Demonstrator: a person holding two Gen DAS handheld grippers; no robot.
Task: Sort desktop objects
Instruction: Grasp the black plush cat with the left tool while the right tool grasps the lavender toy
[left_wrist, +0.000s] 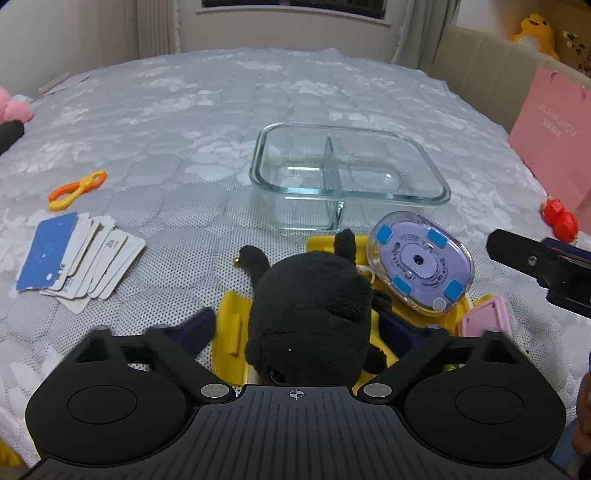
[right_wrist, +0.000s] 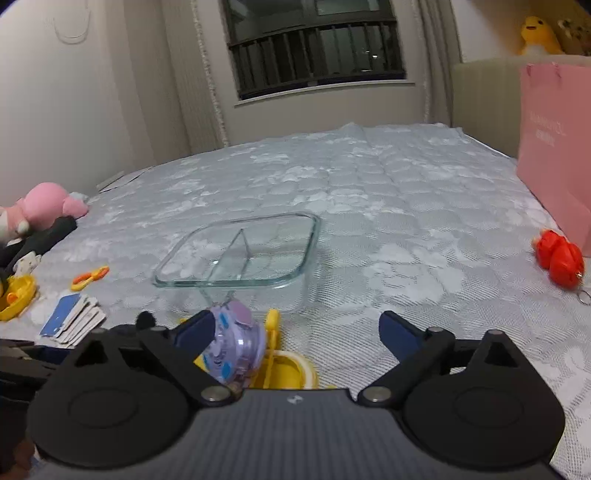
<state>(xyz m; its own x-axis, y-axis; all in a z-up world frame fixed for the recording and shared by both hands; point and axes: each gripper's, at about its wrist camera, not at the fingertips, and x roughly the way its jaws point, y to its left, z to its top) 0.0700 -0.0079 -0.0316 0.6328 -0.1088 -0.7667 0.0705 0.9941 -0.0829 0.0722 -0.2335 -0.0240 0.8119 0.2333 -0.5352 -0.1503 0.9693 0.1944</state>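
In the left wrist view my left gripper (left_wrist: 295, 328) is open with its fingers on either side of a black plush toy (left_wrist: 310, 306) that lies on a yellow tray (left_wrist: 231, 325). A purple see-through mouse (left_wrist: 421, 266) lies upside down on the tray's right side, next to a pink item (left_wrist: 484, 317). A divided glass container (left_wrist: 349, 173) stands empty just beyond. My right gripper (right_wrist: 295, 332) is open and empty above the bed; its left finger is near the mouse (right_wrist: 236, 339). The container (right_wrist: 240, 254) lies ahead of it.
A fan of cards (left_wrist: 74, 258) and an orange-yellow clip (left_wrist: 77, 188) lie to the left on the quilted cover. A red toy (right_wrist: 561, 258) and a pink paper bag (right_wrist: 554, 147) are at the right. Plush toys (right_wrist: 40, 206) sit at the far left.
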